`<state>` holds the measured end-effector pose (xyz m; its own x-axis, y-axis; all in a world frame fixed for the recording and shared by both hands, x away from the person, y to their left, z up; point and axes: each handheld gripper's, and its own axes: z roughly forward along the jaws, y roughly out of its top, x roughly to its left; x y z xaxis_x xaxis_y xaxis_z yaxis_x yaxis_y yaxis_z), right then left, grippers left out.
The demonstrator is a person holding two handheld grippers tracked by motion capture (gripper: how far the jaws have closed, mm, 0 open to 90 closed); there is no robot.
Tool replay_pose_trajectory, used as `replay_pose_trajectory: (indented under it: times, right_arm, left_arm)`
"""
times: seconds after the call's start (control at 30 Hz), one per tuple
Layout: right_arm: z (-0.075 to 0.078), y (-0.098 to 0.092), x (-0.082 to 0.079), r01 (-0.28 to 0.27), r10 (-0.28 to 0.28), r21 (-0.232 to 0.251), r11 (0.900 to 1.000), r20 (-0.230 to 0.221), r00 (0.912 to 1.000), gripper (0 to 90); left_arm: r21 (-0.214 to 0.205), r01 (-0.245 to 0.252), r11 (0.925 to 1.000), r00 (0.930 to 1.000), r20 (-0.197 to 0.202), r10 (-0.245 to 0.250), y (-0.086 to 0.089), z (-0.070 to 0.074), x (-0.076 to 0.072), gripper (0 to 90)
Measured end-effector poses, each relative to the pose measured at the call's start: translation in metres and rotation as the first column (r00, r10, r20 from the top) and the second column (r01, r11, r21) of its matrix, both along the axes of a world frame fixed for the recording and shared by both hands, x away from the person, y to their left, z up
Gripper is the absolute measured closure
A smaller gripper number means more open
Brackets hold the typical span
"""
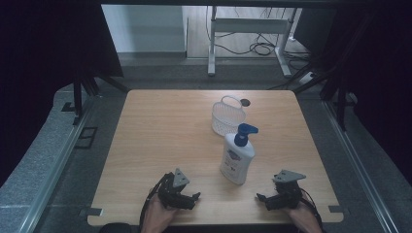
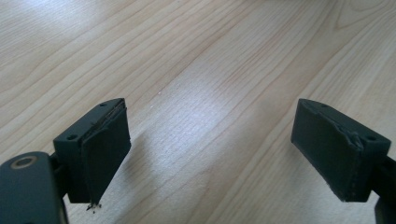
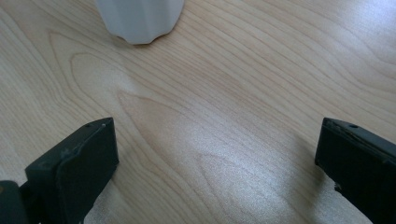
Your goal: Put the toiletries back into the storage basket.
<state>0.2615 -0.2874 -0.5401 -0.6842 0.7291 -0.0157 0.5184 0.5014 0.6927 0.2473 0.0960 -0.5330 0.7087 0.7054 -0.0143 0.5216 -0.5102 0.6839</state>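
My left gripper (image 1: 193,196) rests low at the near edge of the table (image 1: 160,126), jaws spread wide with only bare wood between them; my right gripper (image 1: 262,198) sits the same way at the near right, also apart and empty. The lotion bottle (image 1: 237,155) stands upright between them, slightly farther off, with the white basket (image 1: 227,118) just beyond it. My worry is the bottle's height: if I nudge its side with one jaw before both pads bracket it, I expect it to topple or skid towards the basket.
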Motion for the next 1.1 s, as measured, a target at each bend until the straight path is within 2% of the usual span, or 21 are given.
replay_pose_trajectory:
  times: [0.13,0.23,0.33,0.57,0.73,1.1]
  right_arm:
    - [0.005,0.001,-0.002,-0.013,0.013,0.014,0.9998,0.02,0.9997,0.0]
    - [0.007,0.002,-0.002,-0.022,0.022,0.018,0.9996,0.021,0.9995,0.0]
    - [0.008,0.003,-0.002,-0.034,0.034,0.03,0.999,0.013,0.9993,0.0]
    - [0.011,0.006,-0.003,-0.052,0.052,0.047,0.9975,0.008,0.9986,0.0]
    - [0.015,0.008,-0.002,-0.057,0.057,0.055,0.9968,0.009,0.9984,0.0]
    - [0.029,0.015,0.004,-0.07,0.07,0.113,0.9911,0.01,0.9975,0.0]
  left_arm:
    - [0.026,-0.004,0.9997,1.0,0.001,0.004,0.001,-0.004,0.001,11.4]
    - [0.028,-0.005,0.9996,1.0,-0.006,0.005,0.001,-0.005,0.002,11.4]
    - [0.006,-0.01,0.9999,0.9996,-0.026,0.01,0.003,-0.008,0.004,11.6]
    - [-0.008,0.003,1.0,1.0,-0.008,-0.003,0.007,-0.01,0.005,11.6]
    - [-0.009,0.005,1.0,1.0,-0.007,-0.005,0.008,-0.01,0.005,11.9]
    - [-0.008,0.006,0.9999,1.0,-0.007,-0.006,0.008,-0.01,0.005,12.0]
